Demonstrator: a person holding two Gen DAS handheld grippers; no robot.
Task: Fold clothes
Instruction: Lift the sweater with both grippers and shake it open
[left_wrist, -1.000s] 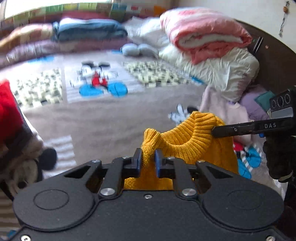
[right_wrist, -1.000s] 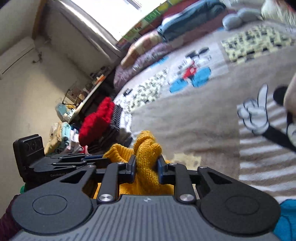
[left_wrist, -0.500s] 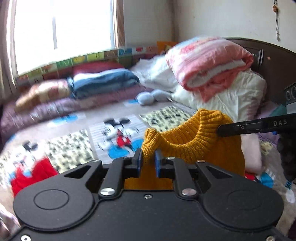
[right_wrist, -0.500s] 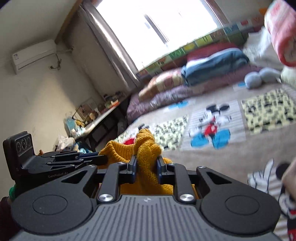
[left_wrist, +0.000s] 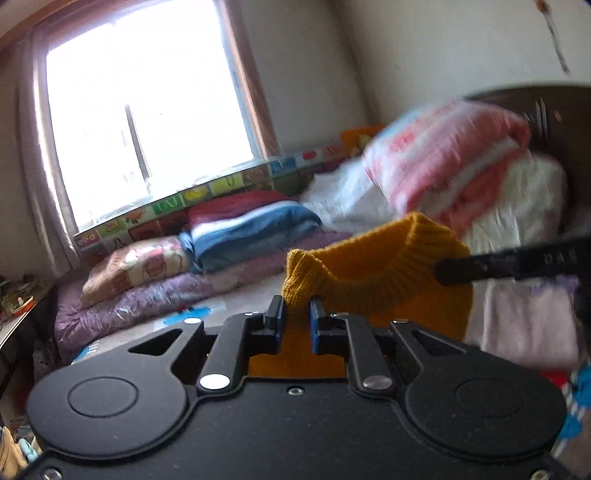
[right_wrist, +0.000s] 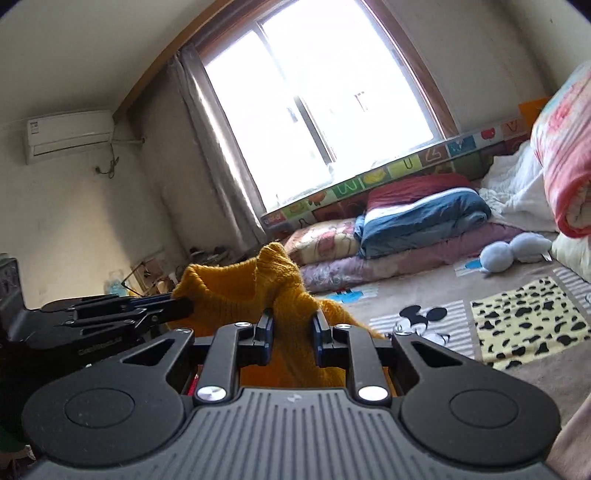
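Note:
A mustard-yellow knit sweater (left_wrist: 373, 273) hangs in the air between my two grippers, held up by its ribbed collar. My left gripper (left_wrist: 294, 320) is shut on one side of the collar. My right gripper (right_wrist: 291, 326) is shut on the other side of the sweater (right_wrist: 258, 288). In the left wrist view the right gripper's finger (left_wrist: 517, 264) pinches the collar from the right. In the right wrist view the left gripper (right_wrist: 110, 314) comes in from the left. The sweater's lower part is hidden below the gripper bodies.
The bed's Mickey Mouse blanket (right_wrist: 517, 325) lies below. Folded quilts (right_wrist: 417, 218) are stacked under the window (right_wrist: 314, 92). A pink rolled quilt (left_wrist: 450, 158) sits on white bedding by the dark headboard. A pale pink garment (left_wrist: 528, 325) lies at right. A blue plush (right_wrist: 513, 251) lies on the bed.
Both grippers have lifted the sweater well up from the bed and tilted upward; the views now show window and wall instead of blanket. Both grips stay shut.

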